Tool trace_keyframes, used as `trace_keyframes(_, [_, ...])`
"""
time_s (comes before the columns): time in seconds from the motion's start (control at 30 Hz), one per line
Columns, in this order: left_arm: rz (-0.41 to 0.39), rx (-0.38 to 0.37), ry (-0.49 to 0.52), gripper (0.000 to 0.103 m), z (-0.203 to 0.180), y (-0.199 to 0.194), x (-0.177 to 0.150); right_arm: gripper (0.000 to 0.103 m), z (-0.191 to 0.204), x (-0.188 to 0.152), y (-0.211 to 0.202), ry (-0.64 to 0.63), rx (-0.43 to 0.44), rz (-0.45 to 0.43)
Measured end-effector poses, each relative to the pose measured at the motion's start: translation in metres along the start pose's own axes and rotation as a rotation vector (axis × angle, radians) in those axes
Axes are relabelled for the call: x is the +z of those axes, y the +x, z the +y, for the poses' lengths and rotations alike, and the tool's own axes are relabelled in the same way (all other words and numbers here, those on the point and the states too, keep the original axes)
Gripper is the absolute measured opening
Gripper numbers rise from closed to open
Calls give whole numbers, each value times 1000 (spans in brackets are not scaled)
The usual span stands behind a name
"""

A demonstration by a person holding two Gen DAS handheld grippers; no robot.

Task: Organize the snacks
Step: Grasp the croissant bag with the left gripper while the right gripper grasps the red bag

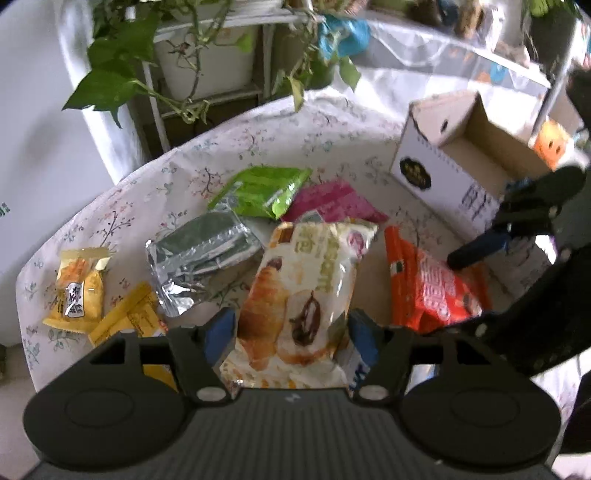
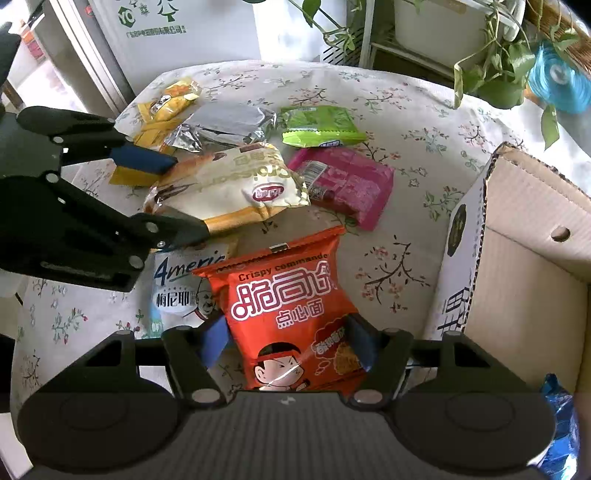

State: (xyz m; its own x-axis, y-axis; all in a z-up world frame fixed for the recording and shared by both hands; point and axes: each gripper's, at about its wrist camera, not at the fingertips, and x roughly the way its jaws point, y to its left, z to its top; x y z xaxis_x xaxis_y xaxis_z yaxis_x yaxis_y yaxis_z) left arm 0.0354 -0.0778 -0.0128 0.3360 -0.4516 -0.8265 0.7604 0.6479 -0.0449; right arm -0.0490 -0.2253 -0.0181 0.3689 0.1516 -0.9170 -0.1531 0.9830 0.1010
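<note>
Your left gripper (image 1: 291, 332) has its fingers against both sides of the croissant pack (image 1: 299, 291), and your right gripper (image 2: 288, 341) grips the orange noodle bag (image 2: 288, 310) likewise. The open cardboard box (image 2: 524, 258) waits to its right, probably as their destination.

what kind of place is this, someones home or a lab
Most likely a home, perhaps a living or dining corner. A floral tablecloth covers the table, trailing potted plants stand on a white rack behind it, and a cardboard box sits beside loose snack packets.
</note>
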Motion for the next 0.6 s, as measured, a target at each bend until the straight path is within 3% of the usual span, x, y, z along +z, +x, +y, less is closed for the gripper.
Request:
trace_keyframes(0.13, [-16, -10, -28, 81, -4, 5, 12, 78, 1, 2, 5, 3, -15, 3])
trace_keyframes(0.37, [63, 29, -26, 82, -14, 32, 14, 81, 6, 4, 9, -1, -42, 6])
trace_keyframes(0.4, [70, 32, -40, 80, -13, 34, 12, 81, 7, 3, 9, -5, -46, 6])
trace_keyframes(0.47, [76, 42, -62, 66, -10, 34, 10, 77, 7, 2, 9, -12, -47, 7])
trace_keyframes(0.6, [60, 34, -78, 60, -8, 28, 6, 75, 4, 1, 5, 3, -43, 1])
